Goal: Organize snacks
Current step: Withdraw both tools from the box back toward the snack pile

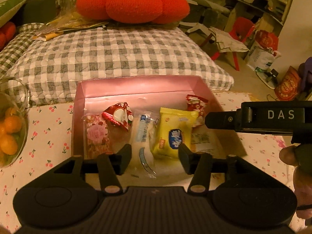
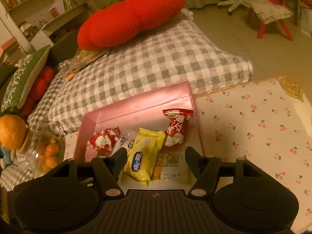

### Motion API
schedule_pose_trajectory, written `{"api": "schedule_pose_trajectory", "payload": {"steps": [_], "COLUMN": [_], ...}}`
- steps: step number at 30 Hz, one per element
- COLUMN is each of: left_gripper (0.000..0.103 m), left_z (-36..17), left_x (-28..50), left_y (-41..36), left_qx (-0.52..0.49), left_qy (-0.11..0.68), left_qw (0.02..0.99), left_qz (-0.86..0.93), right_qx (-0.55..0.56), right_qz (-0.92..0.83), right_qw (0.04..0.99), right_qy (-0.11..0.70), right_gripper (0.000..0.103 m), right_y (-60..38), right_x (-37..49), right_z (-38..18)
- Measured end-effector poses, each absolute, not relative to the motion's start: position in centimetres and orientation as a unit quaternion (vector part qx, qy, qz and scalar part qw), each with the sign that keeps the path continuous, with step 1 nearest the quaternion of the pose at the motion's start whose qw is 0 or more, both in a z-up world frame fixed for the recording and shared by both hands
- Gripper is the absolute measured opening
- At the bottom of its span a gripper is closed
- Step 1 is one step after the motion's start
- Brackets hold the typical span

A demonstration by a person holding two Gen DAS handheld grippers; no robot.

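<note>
A pink box on the cherry-print cloth holds several snack packets. From left to right they are a pink floral one, a red-and-white one, a clear white one, a yellow one and a red one. A pale labelled packet lies flat under the yellow one. My left gripper hangs open over the box's near end, the clear white packet below its gap. My right gripper is open above the yellow packet and the pale packet, holding nothing.
A glass bowl of oranges stands left of the box. Behind the box lies a grey checked cushion with a red pumpkin-shaped cushion on it. The cherry-print cloth stretches to the right. A person's hand shows at the right edge.
</note>
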State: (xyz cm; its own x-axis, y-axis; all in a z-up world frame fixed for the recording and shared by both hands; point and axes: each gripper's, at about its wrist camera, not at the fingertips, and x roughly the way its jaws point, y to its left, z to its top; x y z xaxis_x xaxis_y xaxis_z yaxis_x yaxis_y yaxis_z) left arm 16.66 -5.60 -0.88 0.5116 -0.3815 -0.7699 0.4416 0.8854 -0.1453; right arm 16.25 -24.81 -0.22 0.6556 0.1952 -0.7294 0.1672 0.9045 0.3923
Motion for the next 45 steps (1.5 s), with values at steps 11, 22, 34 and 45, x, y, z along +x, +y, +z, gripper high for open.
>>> {"api": "schedule_pose_trajectory", "payload": {"steps": [11, 22, 34, 45], "left_gripper": [0.09, 0.099, 0.1, 0.102], "left_z": [0.5, 0.1, -1.0, -2.5], "left_x": [13.1, 9.8, 7.0, 4.7], "left_y": [-3.7, -1.4, 0.9, 2.6], "left_qx": [0.03, 0.036, 0.039, 0.024], "left_qy": [0.43, 0.436, 0.446, 0.437], "left_qw": [0.872, 0.873, 0.871, 0.877], "left_qz": [-0.233, -0.217, -0.203, -0.196], "right_qx": [0.198, 0.183, 0.152, 0.081], "right_qz": [0.011, 0.015, 0.021, 0.028], "right_qw": [0.891, 0.894, 0.892, 0.9], "right_qy": [0.408, 0.408, 0.425, 0.427], "right_gripper": [0.081, 0.086, 0.087, 0.087], "right_y": [-24.8, -24.3, -23.3, -23.0], "right_x": [11.8, 7.6, 4.1, 2.0], "right_z": [1.9, 1.8, -0.2, -2.3]}}
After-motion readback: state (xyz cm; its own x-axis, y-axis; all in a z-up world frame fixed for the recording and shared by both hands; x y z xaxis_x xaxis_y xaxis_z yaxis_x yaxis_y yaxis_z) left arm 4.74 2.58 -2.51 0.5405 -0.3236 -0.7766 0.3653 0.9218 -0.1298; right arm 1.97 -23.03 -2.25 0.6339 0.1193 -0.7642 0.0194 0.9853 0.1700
